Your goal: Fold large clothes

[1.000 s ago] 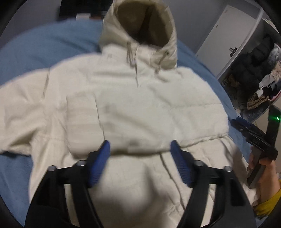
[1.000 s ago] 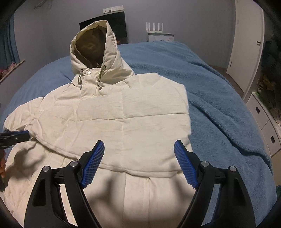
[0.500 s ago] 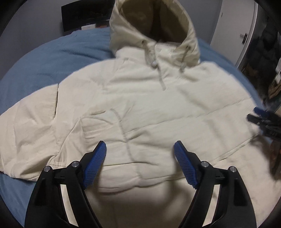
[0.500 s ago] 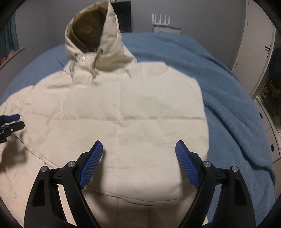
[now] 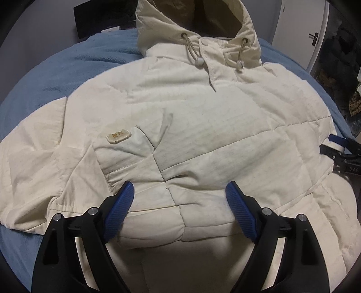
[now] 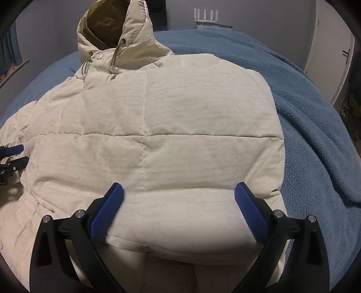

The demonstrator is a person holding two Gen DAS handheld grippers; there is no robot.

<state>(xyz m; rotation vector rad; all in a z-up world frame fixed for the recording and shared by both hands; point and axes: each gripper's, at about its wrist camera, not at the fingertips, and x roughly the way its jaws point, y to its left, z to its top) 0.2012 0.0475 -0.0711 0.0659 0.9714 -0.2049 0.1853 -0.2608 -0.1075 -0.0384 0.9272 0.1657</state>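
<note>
A cream puffer jacket (image 5: 203,126) with a hood (image 5: 198,24) lies front-up on a blue blanket, its sleeves folded in over the body. It fills the right wrist view too (image 6: 158,126). My left gripper (image 5: 179,198) is open and empty, low over the jacket's lower front near a small chest label (image 5: 118,136). My right gripper (image 6: 179,200) is open and empty, low over the folded-in right panel. Each gripper shows at the edge of the other's view: the right one (image 5: 340,151) and the left one (image 6: 11,157).
The blue blanket (image 6: 315,126) covers the bed all around the jacket. White cabinet doors (image 5: 300,29) and hanging dark clothes (image 5: 343,58) stand to the right. A white router (image 6: 206,19) and a dark screen (image 5: 101,18) are at the far wall.
Both grippers have moved forward and down, close over the jacket. Both stayed open.
</note>
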